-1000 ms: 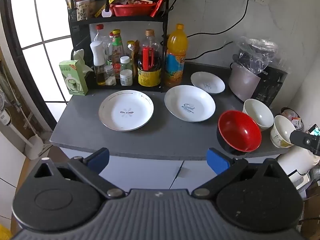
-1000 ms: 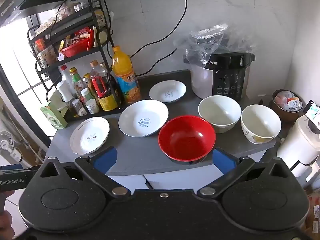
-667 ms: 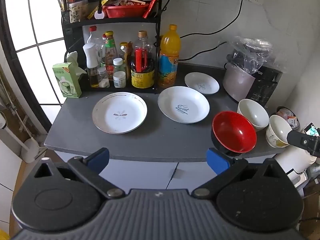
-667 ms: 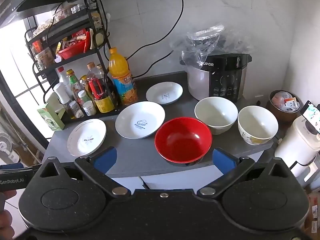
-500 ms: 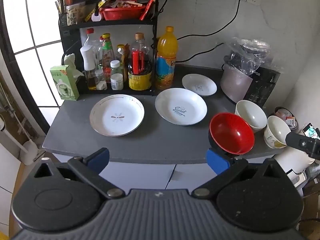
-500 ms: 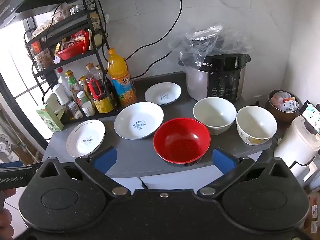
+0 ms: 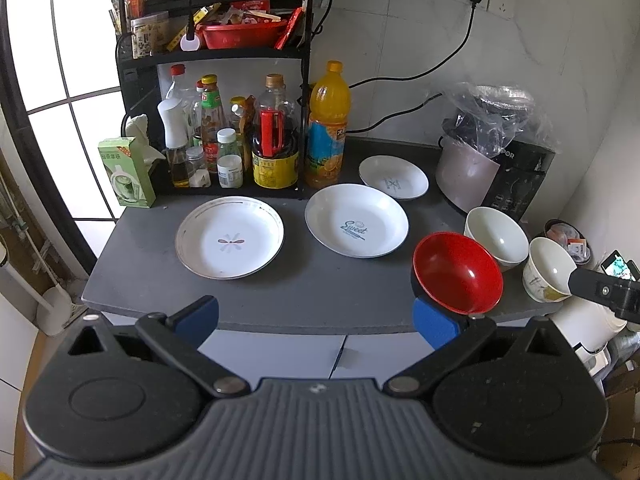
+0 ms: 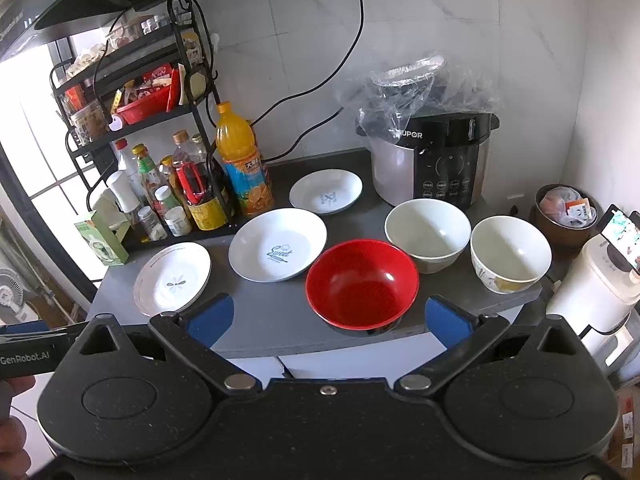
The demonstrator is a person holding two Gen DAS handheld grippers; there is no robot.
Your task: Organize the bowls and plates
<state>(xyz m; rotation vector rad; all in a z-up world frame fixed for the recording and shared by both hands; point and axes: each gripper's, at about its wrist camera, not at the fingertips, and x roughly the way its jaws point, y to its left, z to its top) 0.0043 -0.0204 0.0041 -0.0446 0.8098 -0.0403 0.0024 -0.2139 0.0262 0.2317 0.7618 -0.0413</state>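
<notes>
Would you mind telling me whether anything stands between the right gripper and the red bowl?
Nothing visible does. The right gripper is open, held back from the counter's front edge, and the red bowl sits just ahead of it, near that edge, with only bare counter between.

walls: white marbled tile [image 8: 440,20] | window [image 7: 80,80]: daylight pouring in at left; black rack [image 7: 216,56] standing on grey counter [image 7: 320,296]

"Sweet" is printed inside the middle plate [image 8: 277,244], "SUPOR" runs across the rice cooker [image 8: 434,160], and "GenRobot.AI" marks the left gripper's body [image 8: 26,356] at the frame edge.
</notes>
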